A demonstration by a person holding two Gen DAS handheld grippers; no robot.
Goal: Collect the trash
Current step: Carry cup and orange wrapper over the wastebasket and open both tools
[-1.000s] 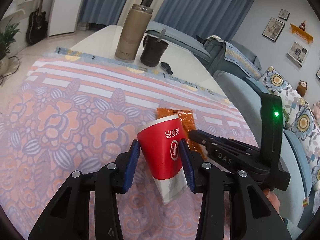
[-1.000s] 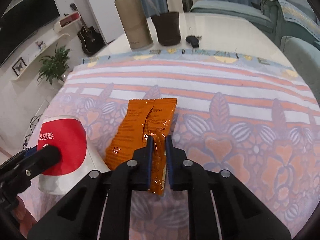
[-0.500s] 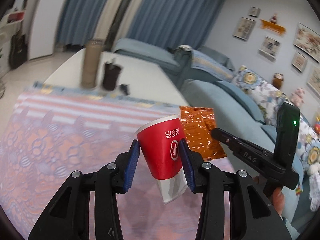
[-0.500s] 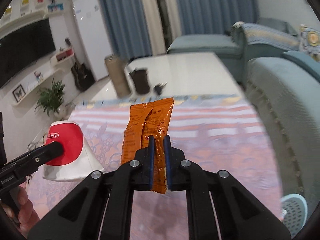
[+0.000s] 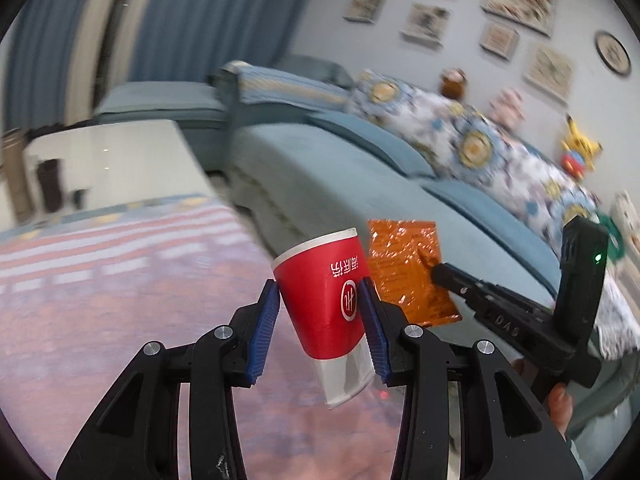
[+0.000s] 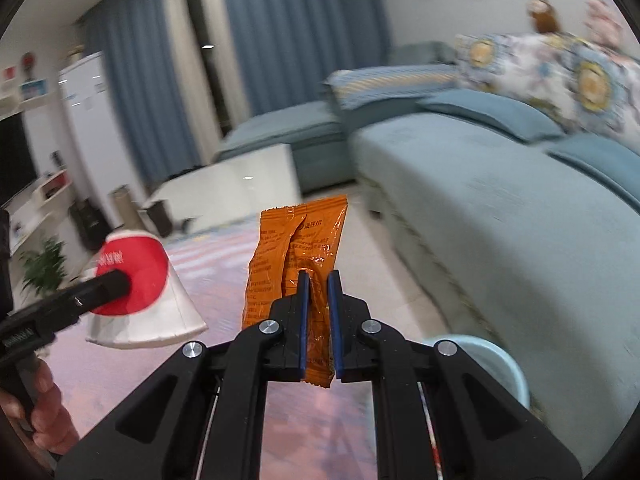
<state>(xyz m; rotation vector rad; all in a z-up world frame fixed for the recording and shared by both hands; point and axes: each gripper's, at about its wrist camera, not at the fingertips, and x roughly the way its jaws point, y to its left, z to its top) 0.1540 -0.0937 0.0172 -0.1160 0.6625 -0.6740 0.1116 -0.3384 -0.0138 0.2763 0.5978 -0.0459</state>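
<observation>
My left gripper (image 5: 318,312) is shut on a red and white paper cup (image 5: 326,300) and holds it in the air above the floral tablecloth (image 5: 100,300). My right gripper (image 6: 318,300) is shut on an orange snack wrapper (image 6: 296,248), also lifted off the table. The wrapper (image 5: 404,268) and the right gripper (image 5: 452,276) show to the right in the left wrist view. The cup (image 6: 136,280) and the left gripper (image 6: 112,284) show at the left in the right wrist view.
A blue sofa (image 6: 500,208) with floral cushions (image 5: 480,144) runs along the right. A pale blue round bin (image 6: 492,364) stands low at the right, beside the table edge. A tall mug and a dark cup (image 5: 48,188) stand far back on the white tabletop (image 5: 112,160).
Both grippers have lifted higher and swung right toward the sofa, each still holding its item. The pale blue bin has come closer in the right wrist view.
</observation>
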